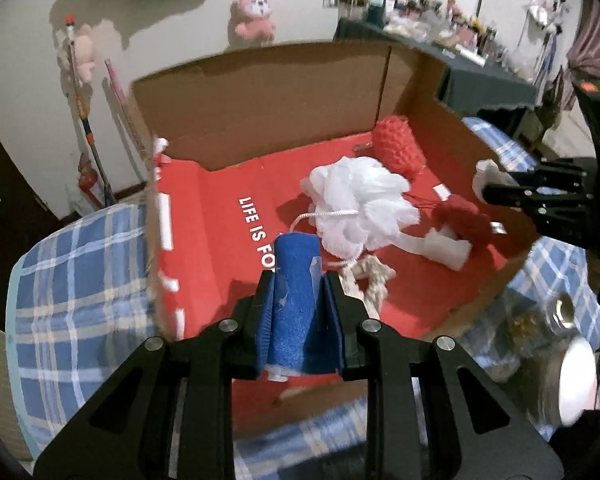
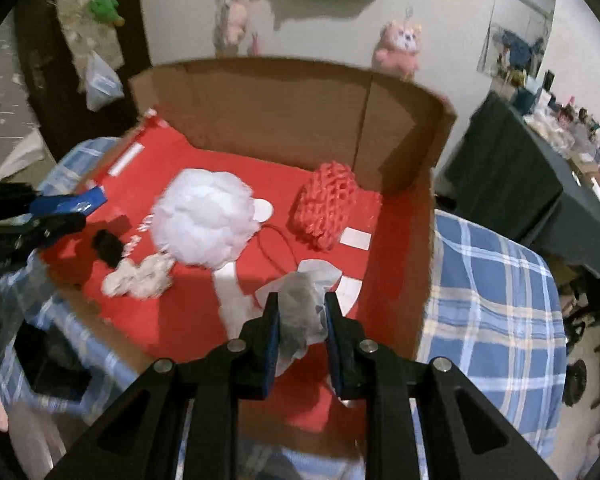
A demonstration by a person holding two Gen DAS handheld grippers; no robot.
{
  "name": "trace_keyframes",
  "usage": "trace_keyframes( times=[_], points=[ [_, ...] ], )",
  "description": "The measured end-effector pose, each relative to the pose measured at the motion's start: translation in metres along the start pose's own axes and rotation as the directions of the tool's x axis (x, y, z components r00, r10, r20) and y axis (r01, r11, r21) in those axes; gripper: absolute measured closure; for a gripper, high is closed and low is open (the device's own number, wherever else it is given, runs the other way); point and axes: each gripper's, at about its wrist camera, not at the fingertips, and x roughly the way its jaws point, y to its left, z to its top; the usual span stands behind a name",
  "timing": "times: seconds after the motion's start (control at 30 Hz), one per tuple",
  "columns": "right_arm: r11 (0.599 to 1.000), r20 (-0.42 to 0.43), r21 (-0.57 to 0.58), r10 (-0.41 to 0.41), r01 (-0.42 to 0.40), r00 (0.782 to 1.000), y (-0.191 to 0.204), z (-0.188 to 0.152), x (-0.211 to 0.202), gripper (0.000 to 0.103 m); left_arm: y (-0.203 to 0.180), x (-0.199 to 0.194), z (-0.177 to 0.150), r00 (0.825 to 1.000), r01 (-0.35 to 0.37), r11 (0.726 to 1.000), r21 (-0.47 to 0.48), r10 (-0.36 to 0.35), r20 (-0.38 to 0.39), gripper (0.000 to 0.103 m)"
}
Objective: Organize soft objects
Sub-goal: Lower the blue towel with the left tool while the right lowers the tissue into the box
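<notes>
While the blue sponge roll (image 1: 296, 280) is clamped in the left gripper (image 1: 298, 284) and a grey-white wad (image 2: 302, 312) in the right gripper (image 2: 301, 304), both should be released low over the near floor of the cardboard box (image 1: 260, 112), beside the white mesh pouf (image 1: 360, 196).

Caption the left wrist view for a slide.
Left gripper holds a blue foam roll over the red-lined cardboard box beside a white bath pouf.

Both tools were matte black plastic. The left tongs (image 1: 298, 300) had two flat arms with triangular cut-outs, round silver screw heads at the joints, and blue pads on the inner faces. The right tongs (image 2: 300, 320) showed the same build and blue pads.
</notes>
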Motion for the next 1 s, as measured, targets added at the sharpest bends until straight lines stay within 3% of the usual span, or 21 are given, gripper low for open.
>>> trace_keyframes(
  times=[0.17, 0.27, 0.5, 0.77, 1.0],
  points=[
    [1.0, -0.098, 0.017, -0.02, 0.022, 0.995, -0.003, 0.022, 0.037, 0.081, -0.004, 0.036, 0.018, 0.994, -0.031, 0.999, 0.016, 0.032, -0.103, 0.08],
    [0.999, -0.125, 0.009, -0.046, 0.048, 0.991, -0.002, 0.028, 0.049, 0.081, -0.007, 0.04, 0.022, 0.993, -0.043, 0.999, 0.03, 0.046, -0.112, 0.08],
    [0.999, -0.127, -0.007, -0.046, 0.046, 0.991, 0.0, 0.027, 0.05, 0.081, -0.019, 0.024, 0.021, 0.987, 0.095, 0.994, 0.047, -0.087, -0.138, 0.08],
    [0.998, -0.137, 0.016, -0.054, 0.057, 0.989, -0.006, 0.033, 0.053, 0.081, -0.058, 0.055, 0.044, 0.971, 0.148, 0.987, 0.061, -0.133, -0.197, 0.08],
    [0.998, -0.138, 0.01, -0.059, 0.061, 0.989, -0.007, 0.042, 0.061, 0.081, -0.057, 0.075, 0.068, 0.987, 0.055, 0.996, 0.074, -0.044, -0.154, 0.08]
  ],
)
